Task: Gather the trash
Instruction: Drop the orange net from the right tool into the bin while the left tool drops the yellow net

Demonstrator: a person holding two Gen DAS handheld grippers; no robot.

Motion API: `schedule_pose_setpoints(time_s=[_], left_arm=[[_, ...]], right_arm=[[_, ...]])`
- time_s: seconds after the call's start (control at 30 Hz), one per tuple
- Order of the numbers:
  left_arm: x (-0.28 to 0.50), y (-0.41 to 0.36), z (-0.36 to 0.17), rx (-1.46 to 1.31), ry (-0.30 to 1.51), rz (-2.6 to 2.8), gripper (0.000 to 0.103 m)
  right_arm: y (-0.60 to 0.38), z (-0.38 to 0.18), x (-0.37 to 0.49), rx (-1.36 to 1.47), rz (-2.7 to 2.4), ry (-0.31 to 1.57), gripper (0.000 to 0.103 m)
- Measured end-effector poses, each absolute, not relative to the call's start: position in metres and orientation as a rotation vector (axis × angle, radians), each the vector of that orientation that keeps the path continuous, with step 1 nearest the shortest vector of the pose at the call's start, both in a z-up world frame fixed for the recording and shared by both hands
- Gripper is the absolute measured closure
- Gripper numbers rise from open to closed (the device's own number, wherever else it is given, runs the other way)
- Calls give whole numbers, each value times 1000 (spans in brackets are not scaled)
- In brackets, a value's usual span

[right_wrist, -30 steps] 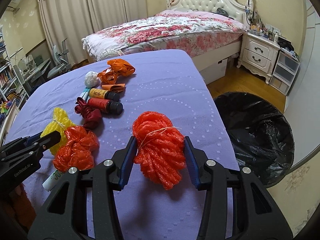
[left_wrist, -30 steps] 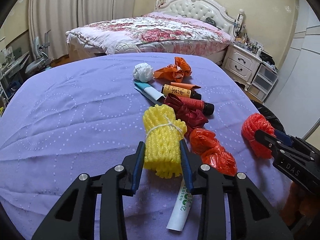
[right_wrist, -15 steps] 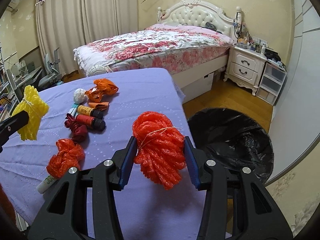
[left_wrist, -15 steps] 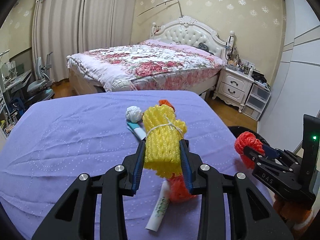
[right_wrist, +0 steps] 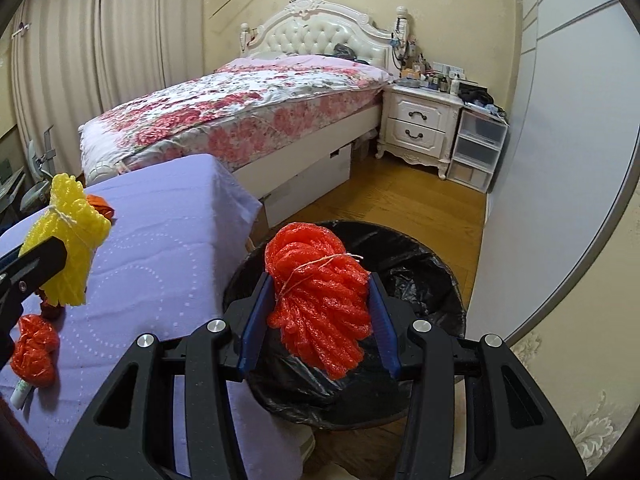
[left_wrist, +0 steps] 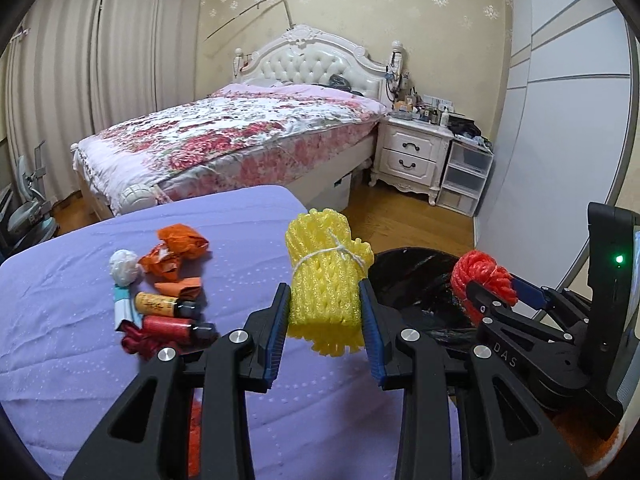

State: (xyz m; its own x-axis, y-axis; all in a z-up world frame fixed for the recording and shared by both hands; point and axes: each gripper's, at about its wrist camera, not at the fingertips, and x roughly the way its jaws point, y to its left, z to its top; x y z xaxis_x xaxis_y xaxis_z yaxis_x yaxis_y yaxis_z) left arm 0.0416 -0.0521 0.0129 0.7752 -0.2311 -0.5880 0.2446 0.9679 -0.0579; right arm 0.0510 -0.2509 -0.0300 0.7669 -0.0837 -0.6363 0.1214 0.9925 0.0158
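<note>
My left gripper is shut on a yellow foam net bundle tied with string, held above the right edge of the purple table. My right gripper is shut on a red foam net bundle and holds it over the black-lined trash bin. The bin also shows in the left wrist view, with the right gripper to its right. The yellow bundle shows at the left of the right wrist view.
On the table lie a white paper ball, orange wrappers, two small bottles, a red plastic wad and a white tube. A flowered bed, white nightstand and wood floor lie beyond.
Both grippers have swung right with their bundles. The red bundle now hangs over the bin. The yellow bundle has come from mid-table to its right edge near the bin.
</note>
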Motion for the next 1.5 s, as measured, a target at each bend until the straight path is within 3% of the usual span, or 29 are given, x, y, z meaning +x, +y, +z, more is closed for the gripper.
schedule_pose_setpoints(time_s=[0.83, 0.93, 1.07, 1.27, 1.5], left_arm=[[99, -129, -29, 128, 716, -290, 68], [102, -133, -30, 139, 719, -285, 63], [105, -132, -31, 139, 720, -272, 43], [105, -128, -28, 123, 717, -255, 32], [94, -113, -15, 111, 707, -214, 28]], right_arm=[[-300, -57, 81, 125, -186, 739, 56], [-304, -58, 82, 134, -189, 737, 51], [-309, -60, 83, 147, -204, 738, 43], [-313, -56, 82, 147, -231, 733, 42], [-310, -50, 76, 150, -241, 724, 36]])
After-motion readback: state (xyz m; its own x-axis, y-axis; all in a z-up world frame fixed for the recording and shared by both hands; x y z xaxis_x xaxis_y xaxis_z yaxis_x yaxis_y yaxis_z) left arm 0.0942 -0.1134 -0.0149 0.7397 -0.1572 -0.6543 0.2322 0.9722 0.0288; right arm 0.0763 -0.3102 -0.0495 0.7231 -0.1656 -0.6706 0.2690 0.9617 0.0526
